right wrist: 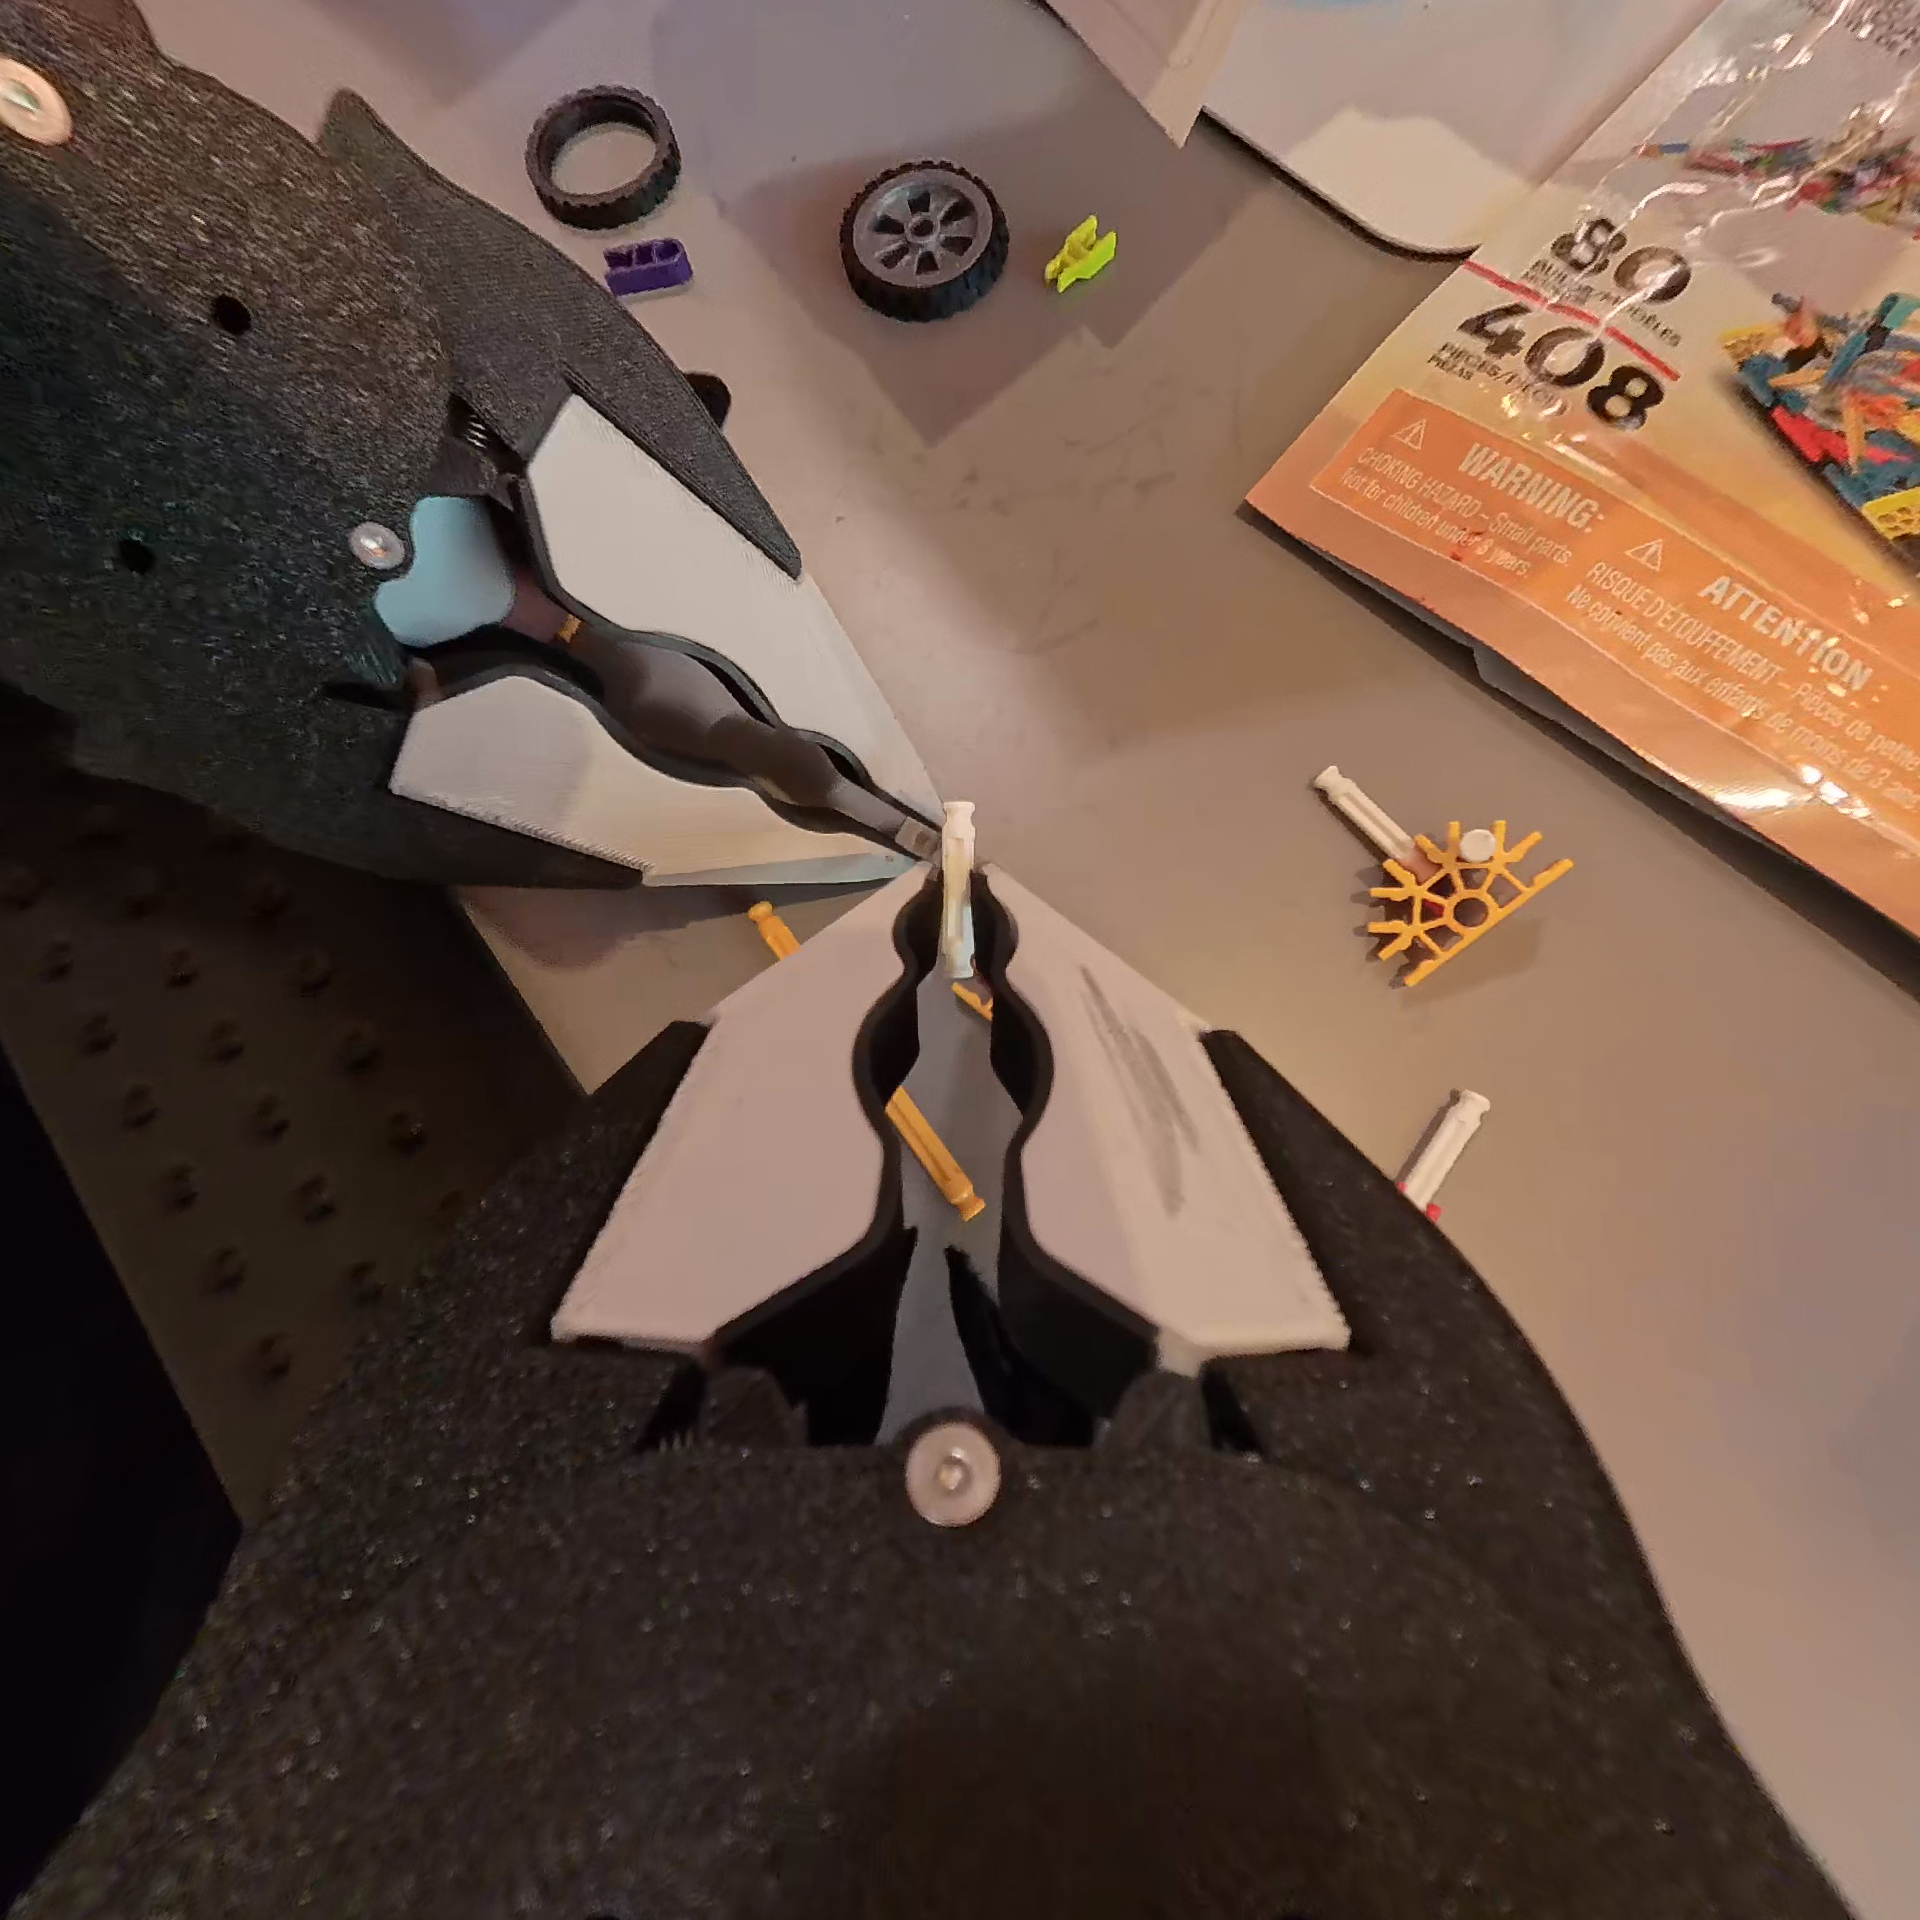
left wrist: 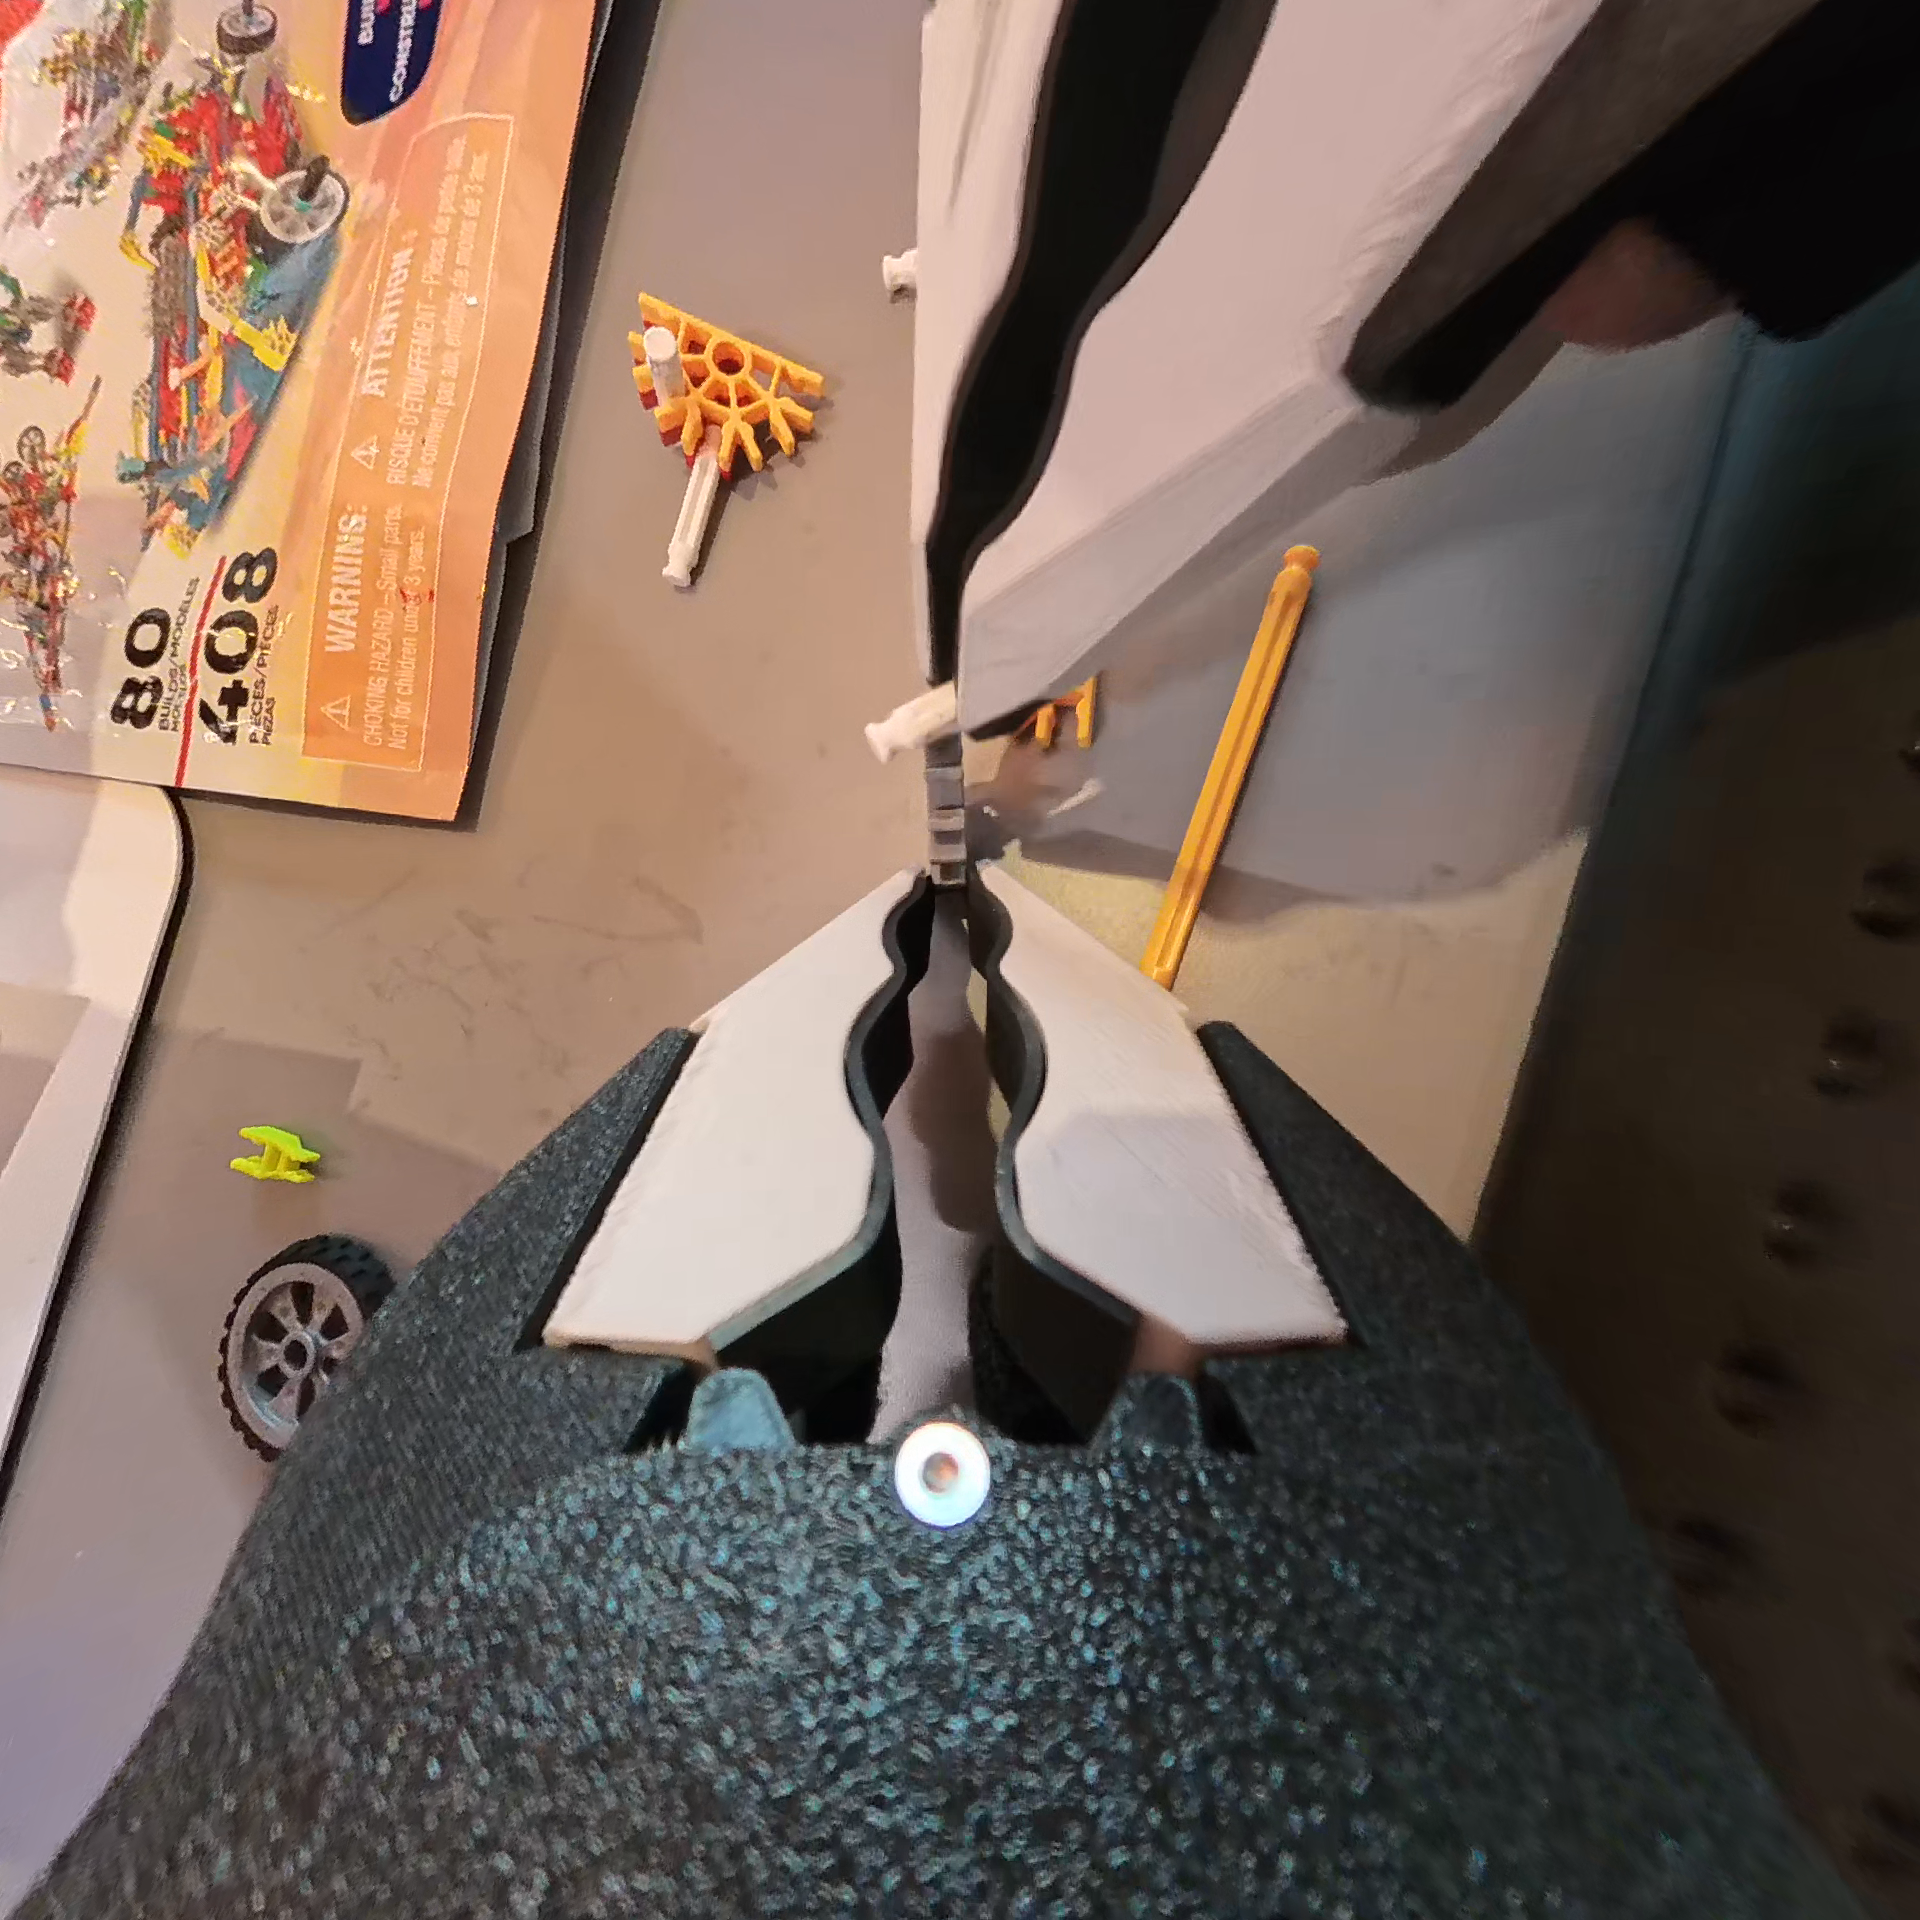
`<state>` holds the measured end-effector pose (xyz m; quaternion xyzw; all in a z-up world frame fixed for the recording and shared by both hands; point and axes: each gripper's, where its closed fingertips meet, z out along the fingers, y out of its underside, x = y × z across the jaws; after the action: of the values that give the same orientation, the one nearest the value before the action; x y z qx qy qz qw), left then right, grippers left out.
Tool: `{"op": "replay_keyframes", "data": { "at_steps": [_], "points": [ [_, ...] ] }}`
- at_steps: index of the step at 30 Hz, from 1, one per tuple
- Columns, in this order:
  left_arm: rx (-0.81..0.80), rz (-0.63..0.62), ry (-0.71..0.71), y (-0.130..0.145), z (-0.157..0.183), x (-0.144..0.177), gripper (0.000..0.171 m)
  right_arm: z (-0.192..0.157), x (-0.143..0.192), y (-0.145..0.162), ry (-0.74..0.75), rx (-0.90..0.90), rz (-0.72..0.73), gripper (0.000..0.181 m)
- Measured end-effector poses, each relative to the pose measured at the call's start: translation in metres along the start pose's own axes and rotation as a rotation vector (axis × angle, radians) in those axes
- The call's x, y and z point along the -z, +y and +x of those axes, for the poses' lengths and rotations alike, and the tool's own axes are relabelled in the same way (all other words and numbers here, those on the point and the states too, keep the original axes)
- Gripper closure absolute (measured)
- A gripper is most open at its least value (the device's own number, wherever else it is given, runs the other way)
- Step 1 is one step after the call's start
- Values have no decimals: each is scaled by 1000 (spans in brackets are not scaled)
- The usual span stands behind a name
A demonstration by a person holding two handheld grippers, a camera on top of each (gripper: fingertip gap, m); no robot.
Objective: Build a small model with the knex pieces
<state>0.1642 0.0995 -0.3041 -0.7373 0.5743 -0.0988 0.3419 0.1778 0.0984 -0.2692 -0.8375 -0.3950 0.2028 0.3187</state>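
White rod (right wrist: 957,902) stands upright, pinched by right gripper (right wrist: 951,883); left gripper (left wrist: 945,883) pinches grey connector (left wrist: 945,821).

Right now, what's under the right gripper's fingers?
Under the right gripper, a yellow rod lies on the grey table, visible through the finger gap. Its middle is covered by the fingers.

a printed toy-kit bag (right wrist: 1662,520) lies at upper right on the grey table (right wrist: 1143,644). a wheel (right wrist: 923,241), a loose tyre (right wrist: 603,158), a green clip (right wrist: 1081,252) and a purple piece (right wrist: 648,267) sit along the top; a yellow connector (right wrist: 1455,902) lies mid-right.
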Motion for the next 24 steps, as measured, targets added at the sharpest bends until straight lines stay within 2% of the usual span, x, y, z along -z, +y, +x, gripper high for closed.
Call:
{"op": "replay_keyframes", "data": {
  "at_steps": [12,19,24],
  "points": [
    [-3,2,-10,-2,1,-1,166,5,-10,2,-15,12,-24,177],
    [-50,3,-11,-2,1,-1,165,4,-8,5,-65,93,-127,177],
    [-87,-1,-36,-2,1,-2,165,4,-9,1,-123,59,-132,177]
  ]
}}
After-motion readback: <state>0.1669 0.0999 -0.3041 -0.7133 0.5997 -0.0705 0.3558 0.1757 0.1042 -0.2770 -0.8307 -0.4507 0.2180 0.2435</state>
